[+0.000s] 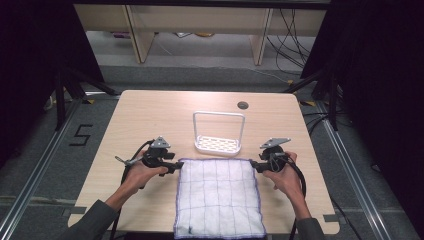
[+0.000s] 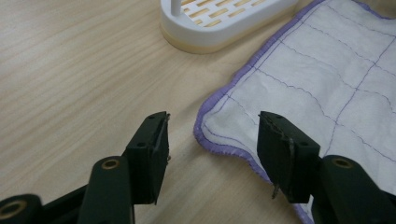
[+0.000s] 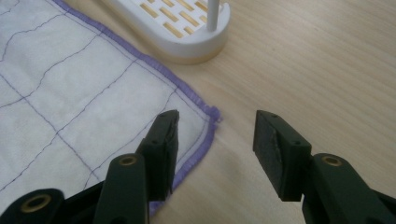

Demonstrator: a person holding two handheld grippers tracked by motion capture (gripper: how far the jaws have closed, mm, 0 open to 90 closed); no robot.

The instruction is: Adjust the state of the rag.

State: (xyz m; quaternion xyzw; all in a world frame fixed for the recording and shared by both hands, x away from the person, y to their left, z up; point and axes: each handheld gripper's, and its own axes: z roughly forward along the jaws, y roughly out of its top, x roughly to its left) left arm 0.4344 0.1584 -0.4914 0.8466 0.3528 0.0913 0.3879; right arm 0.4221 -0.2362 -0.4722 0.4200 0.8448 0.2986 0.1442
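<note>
cloth (image 1: pixel 219 197) between parted grippers

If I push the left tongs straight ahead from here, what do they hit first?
Most likely the cloth: its purple-edged far-left corner lies between the open jaws of the left tongs. The white rack sits farther along, though depth is hard to judge.

White purple-edged cloth (image 1: pixel 218 197) lies flat near white rack (image 1: pixel 218 144).
</note>
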